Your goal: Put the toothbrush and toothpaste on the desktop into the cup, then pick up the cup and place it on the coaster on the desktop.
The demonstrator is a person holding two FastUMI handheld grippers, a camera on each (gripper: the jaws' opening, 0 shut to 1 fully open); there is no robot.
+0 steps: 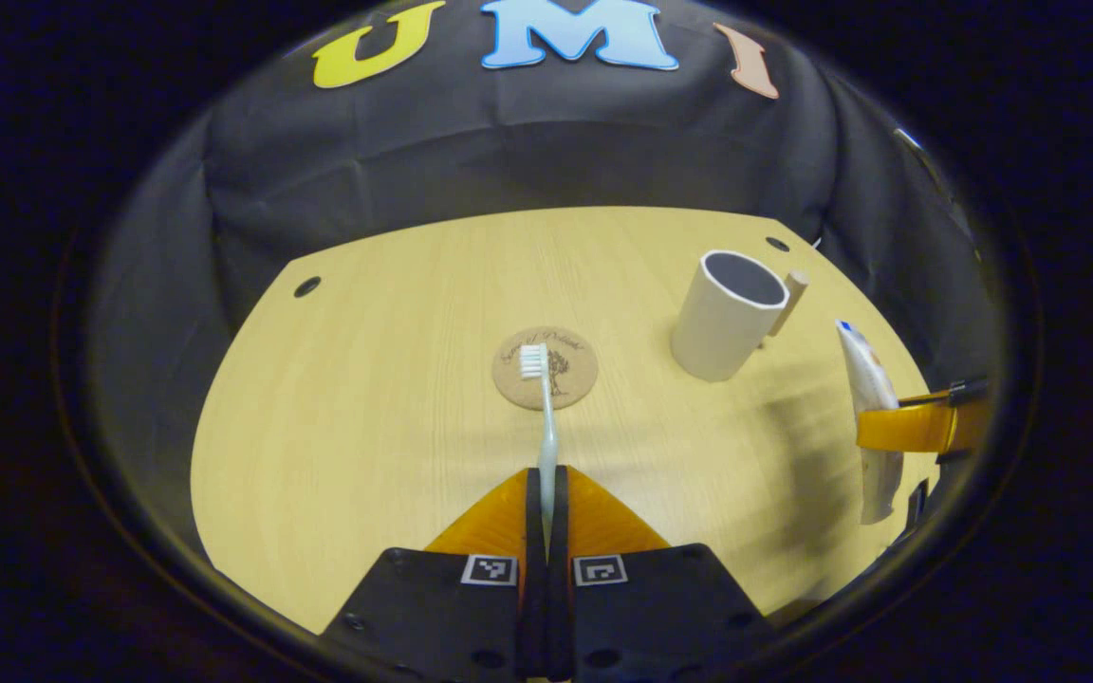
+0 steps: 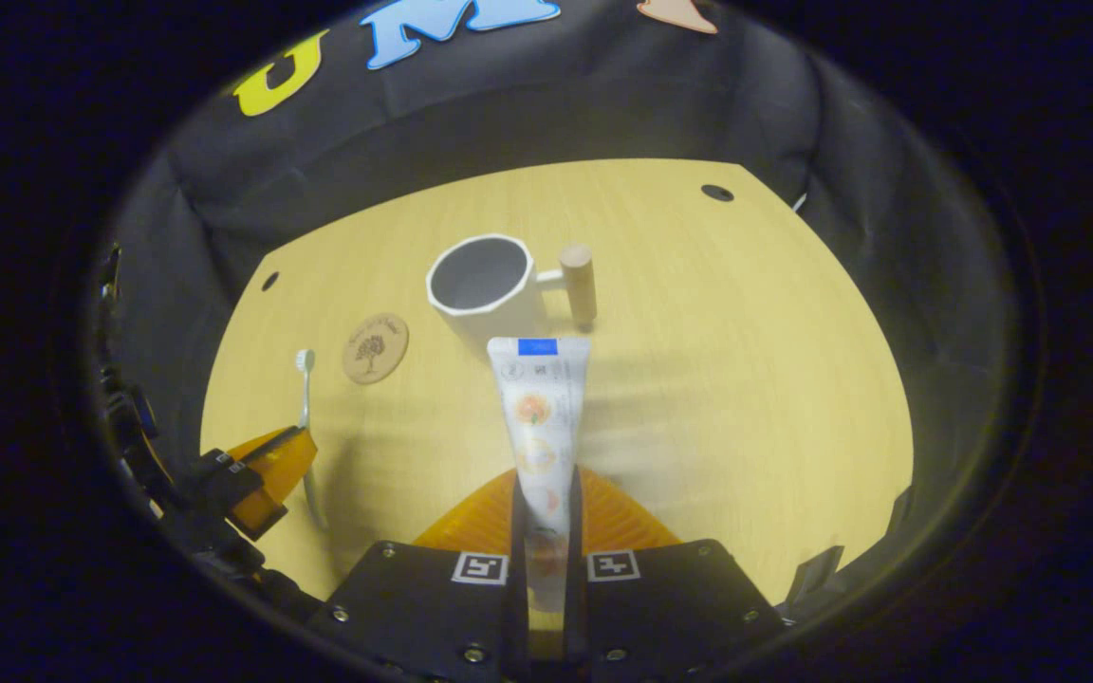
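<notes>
Left hand-held gripper (image 1: 546, 493): I see its fingers pinching the toothbrush (image 1: 545, 417) low on the handle, held above the worktop (image 1: 366, 398).
Toothbrush: pale slim handle, white bristles; its long axis runs straight ahead, head over the coaster (image 1: 546, 368).
Right hand-held gripper (image 2: 546, 503): fingers clamped on the toothpaste (image 2: 539, 417), raised off the worktop.
Toothpaste: white flat tube with orange prints and a blue band at the crimped end, which points ahead toward the cup (image 2: 485, 285).
Cup: white, upright, wooden handle, standing just right of the round cork coaster.
</notes>
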